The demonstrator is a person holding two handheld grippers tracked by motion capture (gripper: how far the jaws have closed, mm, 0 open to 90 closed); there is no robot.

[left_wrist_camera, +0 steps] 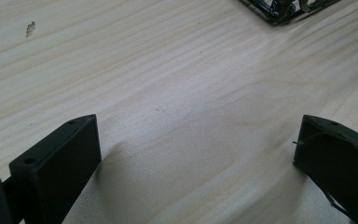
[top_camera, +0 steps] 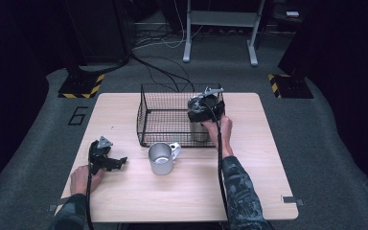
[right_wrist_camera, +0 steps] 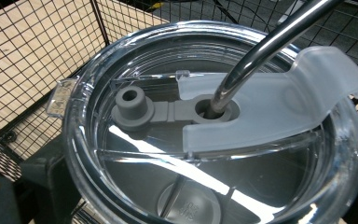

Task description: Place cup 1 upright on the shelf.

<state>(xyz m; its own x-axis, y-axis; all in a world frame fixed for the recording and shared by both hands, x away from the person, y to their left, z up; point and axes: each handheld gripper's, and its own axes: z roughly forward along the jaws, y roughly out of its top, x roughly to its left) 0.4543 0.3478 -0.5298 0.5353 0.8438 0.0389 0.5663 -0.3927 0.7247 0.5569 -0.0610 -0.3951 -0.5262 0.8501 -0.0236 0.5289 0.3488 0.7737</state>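
A black wire basket [top_camera: 146,110] stands on the far middle of the wooden table [top_camera: 182,191]. At its right end my right gripper [top_camera: 202,108] is shut on a steel tumbler [top_camera: 199,130]. The tumbler has a clear lid [right_wrist_camera: 135,154] with a frosted flap and a metal straw [right_wrist_camera: 261,51], and a black finger [right_wrist_camera: 42,177] presses its left side. Whether the tumbler touches the basket floor I cannot tell. A metal mug [top_camera: 162,157] with a handle stands just in front of the basket. My left gripper [top_camera: 117,162] [left_wrist_camera: 196,154] lies open on the table at the left, nothing between its jaws.
The basket's corner [left_wrist_camera: 279,9] shows far ahead of the left gripper. Bare tabletop lies around the mug and along the front edge. Beyond the table are cables on the floor, a white stand [top_camera: 220,28] and yellow-and-black striped bases [top_camera: 81,86].
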